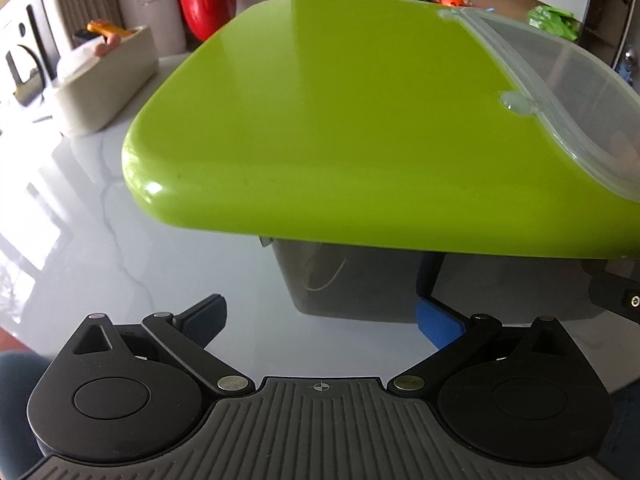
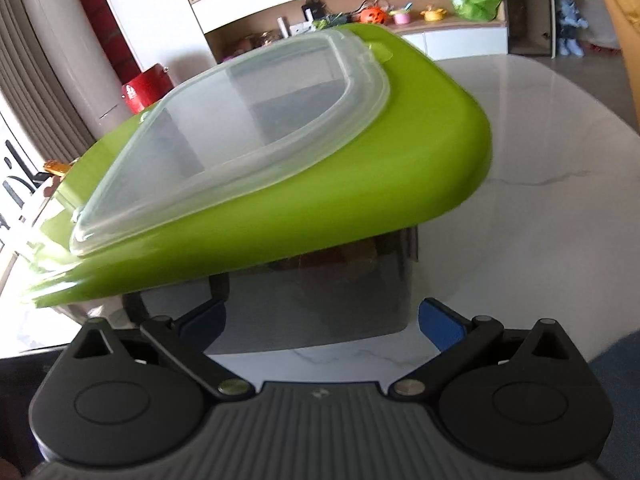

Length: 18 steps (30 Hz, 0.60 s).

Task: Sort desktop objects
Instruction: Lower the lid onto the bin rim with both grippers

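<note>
green lid [image 1: 340,120] over grey bin [image 2: 320,300] | beige organizer [image 1: 104,80] left, contents unclear

Left hand-held gripper [image 1: 320,316] and right hand-held gripper [image 2: 320,316]: black linkage arms, blue fingertip pads, silver rivets, ribbed grey housing

A lime-green lid [image 1: 340,120] with a clear window [image 2: 248,120] tops a smoky grey bin [image 2: 320,300] on white grey-veined marble [image 1: 100,240].
</note>
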Motion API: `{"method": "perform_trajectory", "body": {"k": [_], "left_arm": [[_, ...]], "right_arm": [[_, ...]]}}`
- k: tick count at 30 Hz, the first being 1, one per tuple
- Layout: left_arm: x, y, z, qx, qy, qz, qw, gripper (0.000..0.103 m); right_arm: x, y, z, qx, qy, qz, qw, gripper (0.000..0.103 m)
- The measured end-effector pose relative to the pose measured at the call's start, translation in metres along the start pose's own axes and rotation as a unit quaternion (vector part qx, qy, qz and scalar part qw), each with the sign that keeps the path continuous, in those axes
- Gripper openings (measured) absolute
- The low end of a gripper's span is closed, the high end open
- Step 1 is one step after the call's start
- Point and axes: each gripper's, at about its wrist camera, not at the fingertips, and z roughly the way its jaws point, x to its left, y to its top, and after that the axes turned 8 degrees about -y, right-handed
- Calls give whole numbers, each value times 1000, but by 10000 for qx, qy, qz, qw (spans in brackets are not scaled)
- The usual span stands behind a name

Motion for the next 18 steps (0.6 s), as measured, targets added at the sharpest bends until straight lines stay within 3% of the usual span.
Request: {"method": "perform_trajectory", "body": {"k": [8, 18], "left_arm": [[1, 28, 15, -89, 185, -40, 9998, 103], [-16, 48, 38, -35, 94, -51, 9999, 103]], "right_arm": [[8, 16, 14, -68, -1, -200, 9998, 103], [-1, 38, 36, -76, -133, -90, 9998, 103]]}}
